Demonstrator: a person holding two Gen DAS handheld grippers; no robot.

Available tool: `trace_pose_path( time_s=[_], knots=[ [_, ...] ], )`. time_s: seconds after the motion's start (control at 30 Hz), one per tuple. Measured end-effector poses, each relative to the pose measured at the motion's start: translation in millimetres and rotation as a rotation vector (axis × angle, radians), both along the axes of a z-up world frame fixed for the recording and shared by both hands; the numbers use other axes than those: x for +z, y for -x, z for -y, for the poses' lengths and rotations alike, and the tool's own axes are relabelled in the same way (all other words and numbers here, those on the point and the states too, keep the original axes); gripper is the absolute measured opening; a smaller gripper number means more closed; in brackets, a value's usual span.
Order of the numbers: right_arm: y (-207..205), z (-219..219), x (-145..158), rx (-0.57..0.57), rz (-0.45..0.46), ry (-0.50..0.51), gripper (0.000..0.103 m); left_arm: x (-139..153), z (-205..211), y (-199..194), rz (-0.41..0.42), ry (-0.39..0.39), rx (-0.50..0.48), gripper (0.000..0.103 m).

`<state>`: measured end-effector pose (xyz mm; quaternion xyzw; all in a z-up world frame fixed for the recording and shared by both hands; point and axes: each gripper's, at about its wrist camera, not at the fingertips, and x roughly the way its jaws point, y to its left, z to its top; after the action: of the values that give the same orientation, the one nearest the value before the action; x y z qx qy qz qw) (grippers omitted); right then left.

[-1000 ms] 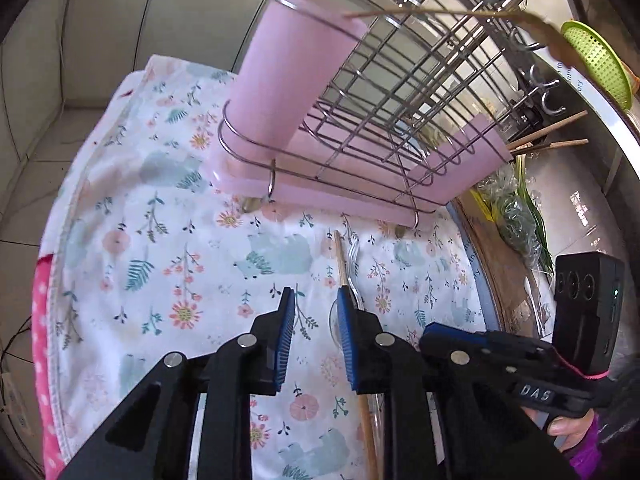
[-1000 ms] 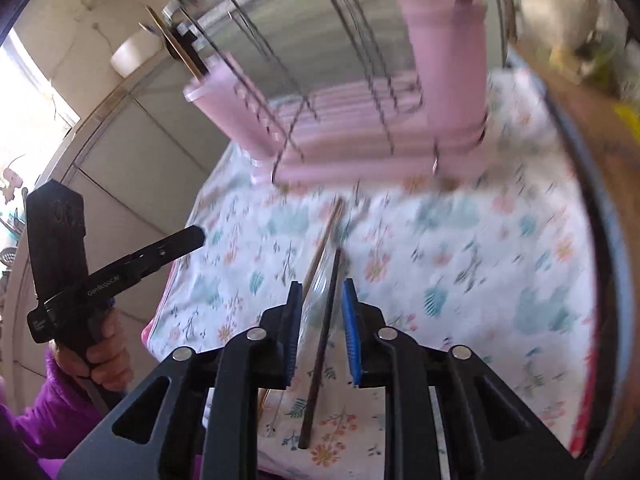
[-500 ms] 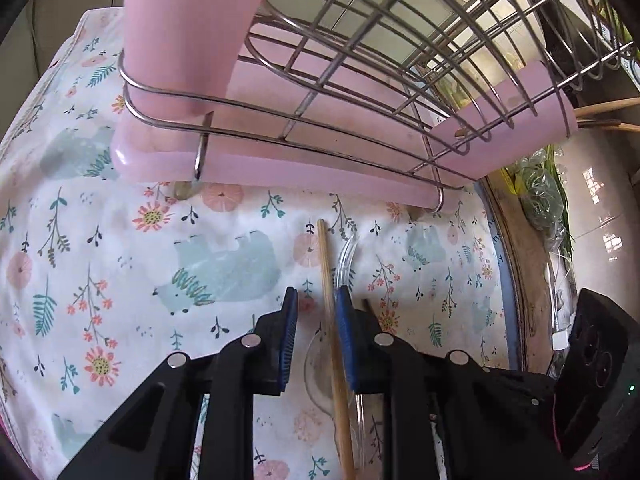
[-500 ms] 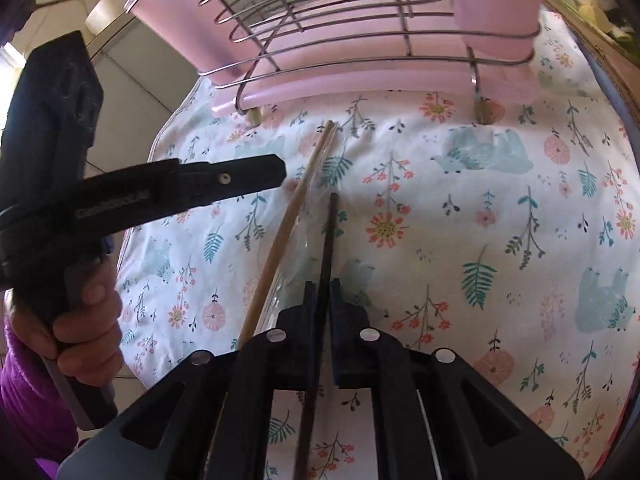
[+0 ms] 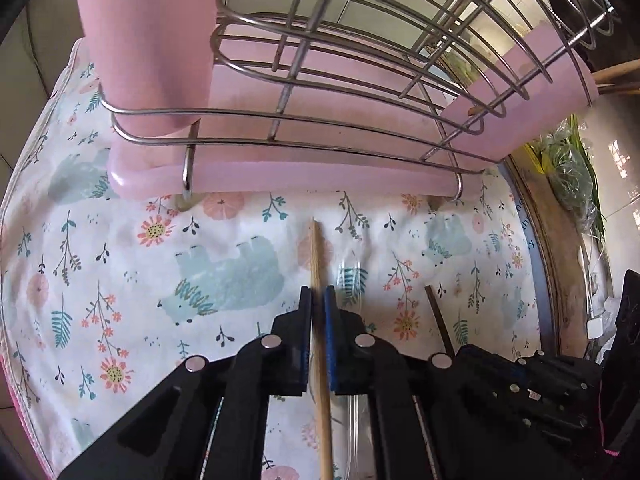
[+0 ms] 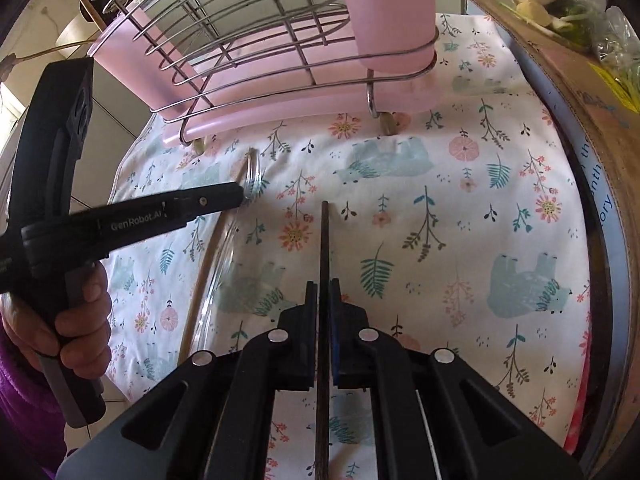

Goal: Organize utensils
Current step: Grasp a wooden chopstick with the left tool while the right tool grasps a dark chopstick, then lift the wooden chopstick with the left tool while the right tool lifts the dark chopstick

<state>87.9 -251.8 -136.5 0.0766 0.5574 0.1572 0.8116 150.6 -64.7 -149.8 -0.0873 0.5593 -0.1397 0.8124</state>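
Progress: early, by my judgement; both sticks are gripped, neither is in the rack yet.
Left gripper: its jaws have just been closing and now pinch the pale wooden chopstick, which runs toward 12 o'clock on the floral cloth covering the table.
Right gripper: jaws closed on the dark chopstick, tip pointing to 12 o'clock, low over the cloth.
Still lying: a clear plastic spoon at 9 o'clock of the dark stick, just beside the pale one.
Rack: wire drainer on a pink tray, at 12 o'clock.
Pink cups: one at 11 o'clock in the left view, contents hidden; the other at 2 o'clock holds wooden sticks (ends poking out).
Left to do: both chopsticks and the spoon into a cup.
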Motion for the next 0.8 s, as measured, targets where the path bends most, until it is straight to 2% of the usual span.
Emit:
trace_pose_path(
  time_s=[0.13,0.3,0.5,0.6,0.73,0.8],
  knots=[
    [-1.9,0.0,0.9,0.002,-0.002,-0.011,0.006,7.3,-24.7,4.3,0.009,0.007,0.039,0.005],
    [-12.7,-2.1,9.1,0.032,-0.006,-0.023,0.006,12.6,-54.5,11.7,-0.002,-0.020,0.062,0.005],
    [-31.2,-16.2,4.1,0.086,-0.036,0.067,0.006,-1.8,-63.7,6.1,-0.102,-0.065,0.033,0.006],
    [-38.8,-19.1,2.8,0.082,-0.048,0.085,0.006,-2.2,-59.6,3.6,-0.109,-0.089,0.023,0.006],
    [-41.3,-21.5,0.2,0.072,-0.021,0.083,0.006,1.9,-58.1,8.9,-0.078,-0.082,0.027,0.005],
    [-41.4,-23.3,0.1,0.059,-0.010,0.053,0.000,12.3,-68.1,19.8,-0.044,-0.074,0.039,0.005]
  ],
)
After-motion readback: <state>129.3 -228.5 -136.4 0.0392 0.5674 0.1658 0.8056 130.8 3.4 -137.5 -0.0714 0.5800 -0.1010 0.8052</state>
